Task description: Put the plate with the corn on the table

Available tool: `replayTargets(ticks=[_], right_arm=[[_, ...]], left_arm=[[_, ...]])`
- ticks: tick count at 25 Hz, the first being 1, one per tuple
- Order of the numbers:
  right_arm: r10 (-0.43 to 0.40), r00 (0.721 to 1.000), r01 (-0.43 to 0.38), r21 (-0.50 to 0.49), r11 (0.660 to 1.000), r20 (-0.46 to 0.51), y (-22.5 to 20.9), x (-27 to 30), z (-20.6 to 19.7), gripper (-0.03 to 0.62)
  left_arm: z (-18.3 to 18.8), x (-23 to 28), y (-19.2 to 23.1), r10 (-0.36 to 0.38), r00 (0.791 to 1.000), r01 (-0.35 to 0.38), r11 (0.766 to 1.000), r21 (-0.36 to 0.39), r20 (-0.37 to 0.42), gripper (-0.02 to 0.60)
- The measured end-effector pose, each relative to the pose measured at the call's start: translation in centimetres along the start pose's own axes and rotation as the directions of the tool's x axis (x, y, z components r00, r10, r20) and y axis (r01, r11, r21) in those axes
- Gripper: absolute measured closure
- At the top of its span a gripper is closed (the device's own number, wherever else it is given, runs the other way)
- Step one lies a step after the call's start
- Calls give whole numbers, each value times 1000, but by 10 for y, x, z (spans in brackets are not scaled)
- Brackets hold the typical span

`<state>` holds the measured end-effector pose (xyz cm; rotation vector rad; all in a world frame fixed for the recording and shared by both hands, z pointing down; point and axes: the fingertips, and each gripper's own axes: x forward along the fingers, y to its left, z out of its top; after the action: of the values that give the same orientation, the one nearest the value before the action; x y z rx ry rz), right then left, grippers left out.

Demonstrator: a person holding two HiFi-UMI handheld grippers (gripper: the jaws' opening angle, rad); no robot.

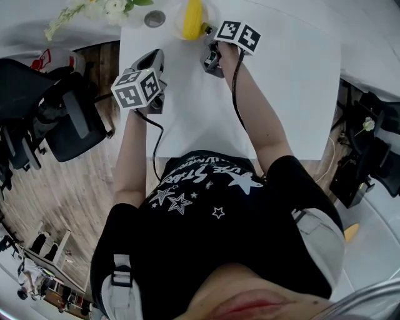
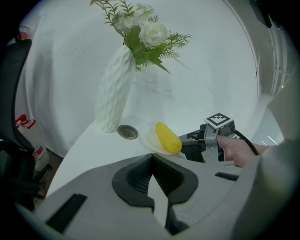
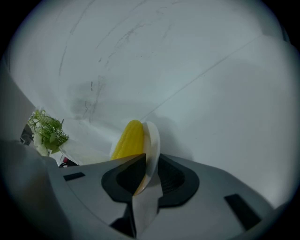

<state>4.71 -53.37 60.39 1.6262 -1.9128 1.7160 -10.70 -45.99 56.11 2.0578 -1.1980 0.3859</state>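
A yellow corn cob (image 1: 192,19) lies on a small white plate (image 2: 151,140) that rests on the white table (image 1: 281,81) near its far edge. My right gripper (image 1: 208,34) is at the plate's right side. In the right gripper view the plate's rim (image 3: 152,140) stands between the jaws, which are slightly apart and not pressing on it, with the corn (image 3: 127,139) just beyond. From the left gripper view the right gripper (image 2: 187,143) reaches the plate beside the corn (image 2: 168,137). My left gripper (image 1: 154,59) hovers over the table's left part, shut and holding nothing.
A white ribbed vase (image 2: 114,89) with white flowers stands at the table's far left corner, and a small round metal lid (image 2: 127,131) lies beside it, left of the plate. A black office chair (image 1: 62,119) stands left of the table over the wooden floor.
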Motion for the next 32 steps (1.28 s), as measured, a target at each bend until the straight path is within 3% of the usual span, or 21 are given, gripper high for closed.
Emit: replayTargets(ticks=[7, 20, 32], right_arm=[[-81, 997, 81, -129, 988, 8, -4, -1, 3, 502], [-116, 993, 120, -160, 980, 32, -8, -18, 7, 477], [-73, 994, 88, -189, 978, 85, 11, -76, 1, 483]], left_arm=[[1, -1, 2, 2, 1000, -2, 1000, 3, 0, 577], [5, -10, -5, 1, 1000, -1, 1000, 14, 11, 577], [15, -61, -33, -11, 997, 7, 999, 48, 75, 577]])
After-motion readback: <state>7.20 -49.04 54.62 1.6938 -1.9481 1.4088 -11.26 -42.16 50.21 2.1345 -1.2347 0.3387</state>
